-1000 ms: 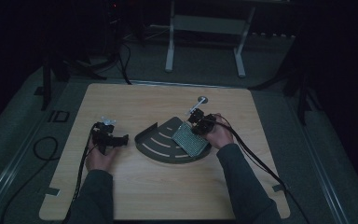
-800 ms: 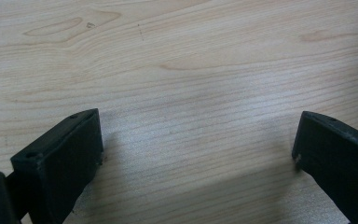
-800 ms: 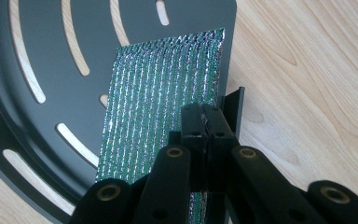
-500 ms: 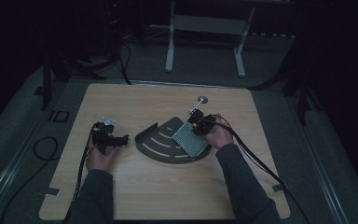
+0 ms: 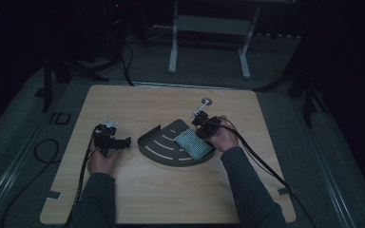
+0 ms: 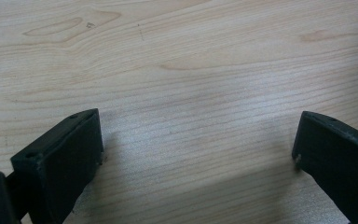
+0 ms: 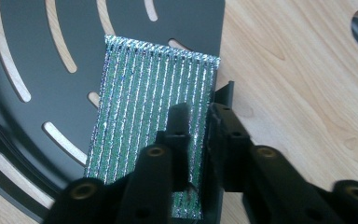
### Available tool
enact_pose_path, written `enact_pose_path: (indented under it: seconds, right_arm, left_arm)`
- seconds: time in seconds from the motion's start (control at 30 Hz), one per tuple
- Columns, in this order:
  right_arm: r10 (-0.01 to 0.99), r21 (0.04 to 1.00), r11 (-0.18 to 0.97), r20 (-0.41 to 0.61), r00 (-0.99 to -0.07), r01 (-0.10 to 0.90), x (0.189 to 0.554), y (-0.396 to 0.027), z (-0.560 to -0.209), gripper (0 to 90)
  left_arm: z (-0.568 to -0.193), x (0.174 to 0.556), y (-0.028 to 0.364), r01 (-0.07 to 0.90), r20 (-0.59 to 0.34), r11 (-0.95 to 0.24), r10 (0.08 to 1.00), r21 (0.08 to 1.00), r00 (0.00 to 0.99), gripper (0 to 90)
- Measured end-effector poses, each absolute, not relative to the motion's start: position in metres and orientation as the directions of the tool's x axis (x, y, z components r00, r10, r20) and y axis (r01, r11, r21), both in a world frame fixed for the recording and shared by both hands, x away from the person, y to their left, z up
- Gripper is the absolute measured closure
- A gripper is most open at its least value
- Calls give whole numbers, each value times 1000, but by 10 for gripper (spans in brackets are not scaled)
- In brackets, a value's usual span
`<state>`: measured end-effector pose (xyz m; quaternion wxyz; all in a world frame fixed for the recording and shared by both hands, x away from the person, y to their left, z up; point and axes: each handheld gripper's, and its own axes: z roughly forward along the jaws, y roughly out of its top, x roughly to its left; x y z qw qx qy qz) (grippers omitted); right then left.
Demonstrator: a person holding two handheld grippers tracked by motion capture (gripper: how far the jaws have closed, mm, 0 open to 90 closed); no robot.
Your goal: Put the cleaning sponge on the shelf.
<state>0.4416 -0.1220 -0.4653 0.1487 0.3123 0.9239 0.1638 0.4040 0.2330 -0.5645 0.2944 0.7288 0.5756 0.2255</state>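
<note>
Left gripper [image 5: 109, 140]: resting on the pale wooden bench [image 5: 138, 190], well left of the tray; fingers [image 6: 60, 158] spread wide over bare wood.
Right gripper [image 7: 196, 135]: fingers [image 7: 179, 128] pinched narrow on the right edge of the glittery green striped rectangular pad [image 7: 154, 112].
Pad: lying flat on the dark fan-shaped slotted metal tray [image 5: 164, 145], by its right wall.
Round hole [image 5: 206, 101]: in the bench beyond the tray.
</note>
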Motion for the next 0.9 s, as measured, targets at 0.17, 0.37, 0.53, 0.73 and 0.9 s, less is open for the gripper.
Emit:
enact_pose_path:
  seconds: [0.17, 0.37, 0.53, 0.73, 0.9]
  right_arm:
    - [657, 434, 714, -142, -740, 550, 442, -134, -462, 625]
    - [696, 479, 660, -98, -712, 579, 439, -151, -458, 544]
    - [743, 533, 589, -61, -667, 607, 434, -173, -450, 483]
    - [782, 594, 502, -3, -623, 628, 419, -204, -444, 446]
    - [801, 628, 448, 35, -598, 637, 403, -230, -453, 436]
  left_arm:
    - [-564, 404, 233, 706, -10, -164, 972, 689, 236, 22]
    - [-564, 404, 233, 706, -10, -164, 972, 689, 236, 22]
    - [-564, 404, 233, 706, -10, -164, 972, 689, 236, 22]
    - [-565, 404, 233, 706, -13, -161, 972, 690, 234, 22]
    - [-564, 404, 233, 707, -10, -165, 972, 688, 236, 22]
